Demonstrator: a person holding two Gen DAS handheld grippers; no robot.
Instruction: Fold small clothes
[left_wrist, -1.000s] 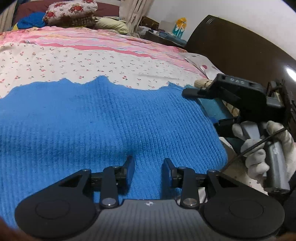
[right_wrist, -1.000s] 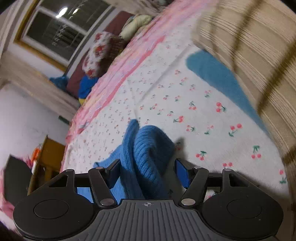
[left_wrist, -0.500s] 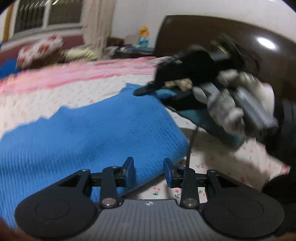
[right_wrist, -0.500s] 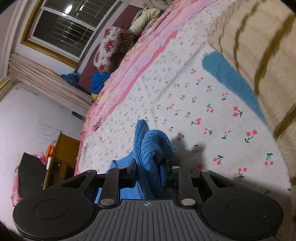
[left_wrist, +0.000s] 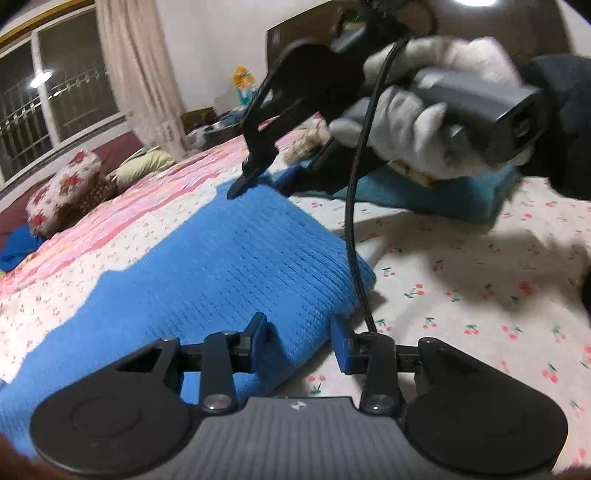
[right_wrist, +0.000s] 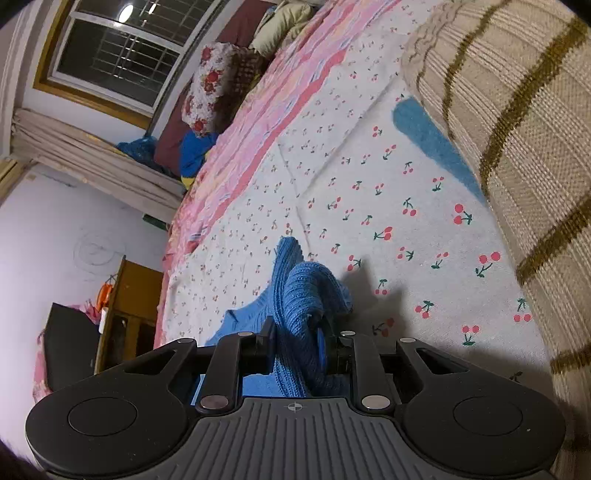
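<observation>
Tongs, right (right_wrist: 297, 349): pinching a bunched fold of the blue knit garment (right_wrist: 301, 295); jaws closed on it within the last second.
Tongs, left (left_wrist: 299, 341): spread, jaws just opened a little further; garment's near corner lies between them, pads not pressing it.
Surface: bed, white sheet (right_wrist: 369, 192) printed with red cherries; pink striped cover (right_wrist: 266, 122) beyond.
Room: barred window (right_wrist: 118, 55), beige curtain (left_wrist: 136, 70), floral cushion (left_wrist: 62, 184), dark headboard (left_wrist: 295, 33).
Garment: bright blue ribbed knit (left_wrist: 229, 266), lying flat on the sheet, far corner lifted.
Neighbours: beige knit with brown stripes (right_wrist: 517, 129), teal cloth (right_wrist: 432, 144) beneath it.
Hand: white-gloved right hand (left_wrist: 417, 110) grips the handle, tongs angled down at the garment's far corner.
</observation>
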